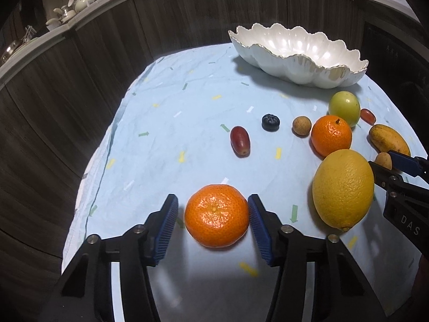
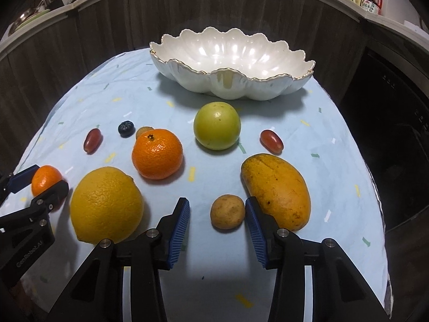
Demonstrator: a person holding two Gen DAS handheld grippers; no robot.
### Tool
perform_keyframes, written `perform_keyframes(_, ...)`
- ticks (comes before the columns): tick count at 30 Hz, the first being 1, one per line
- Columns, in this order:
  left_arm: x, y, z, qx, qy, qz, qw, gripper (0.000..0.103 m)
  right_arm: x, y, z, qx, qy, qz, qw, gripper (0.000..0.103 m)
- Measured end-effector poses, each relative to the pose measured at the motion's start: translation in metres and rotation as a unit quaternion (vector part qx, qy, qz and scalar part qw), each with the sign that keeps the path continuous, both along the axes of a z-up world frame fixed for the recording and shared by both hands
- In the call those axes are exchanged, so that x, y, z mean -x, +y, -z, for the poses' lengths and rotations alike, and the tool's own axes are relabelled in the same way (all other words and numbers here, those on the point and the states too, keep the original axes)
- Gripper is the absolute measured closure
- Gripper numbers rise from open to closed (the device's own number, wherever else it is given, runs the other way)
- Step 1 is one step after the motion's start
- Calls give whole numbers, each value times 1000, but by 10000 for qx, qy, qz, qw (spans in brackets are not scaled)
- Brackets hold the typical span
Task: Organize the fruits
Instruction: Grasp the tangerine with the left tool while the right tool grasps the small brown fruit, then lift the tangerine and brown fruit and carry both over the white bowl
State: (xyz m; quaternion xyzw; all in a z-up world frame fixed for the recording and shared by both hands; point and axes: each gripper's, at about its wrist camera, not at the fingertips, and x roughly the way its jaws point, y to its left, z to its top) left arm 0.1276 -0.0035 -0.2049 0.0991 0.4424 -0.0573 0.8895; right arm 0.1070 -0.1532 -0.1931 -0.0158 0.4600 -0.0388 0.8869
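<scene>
Since the bowl [image 2: 230, 80] at the worktop's far edge lies empty, every fruit waits on the cloth [image 1: 174, 102]; the left tool [image 1: 213, 214] brackets a tangerine [image 1: 216, 215], spread, and the right tool [image 2: 217, 213] flanks a longan [image 2: 227, 211], not pinching.

The left wrist camera sits just behind the left gripper [image 1: 213, 212], close to the table, and looks steeply down and forward over a tangerine [image 1: 216, 215] toward the white scalloped bowl [image 1: 300, 53] far off at the upper right. The right wrist camera sits just behind the right gripper [image 2: 217, 213], equally low and near, and faces the same bowl [image 2: 233, 61] head on. Both views share the light blue tablecloth [image 1: 171, 112], the bowl, the big lemon [image 1: 343, 189] and a second tangerine [image 1: 331, 135], and each sees the other gripper at its edge.
</scene>
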Motion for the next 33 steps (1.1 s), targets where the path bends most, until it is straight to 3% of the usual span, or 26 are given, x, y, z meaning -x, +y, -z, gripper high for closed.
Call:
perform_keyframes(7,0,-1,2,28,12,42,10000,58,-2,-2,4,-172,106,-12,9998,75)
perform_keyframes(20,8,-3,-16,44,-278,103,9996,60,5,2,-14,-197,-156,-148,9996,76)
perform_keyframes(33,2,-17,-58,36,-680,282,9973,61,2,-13,-51,-203,-554,56,9982,76)
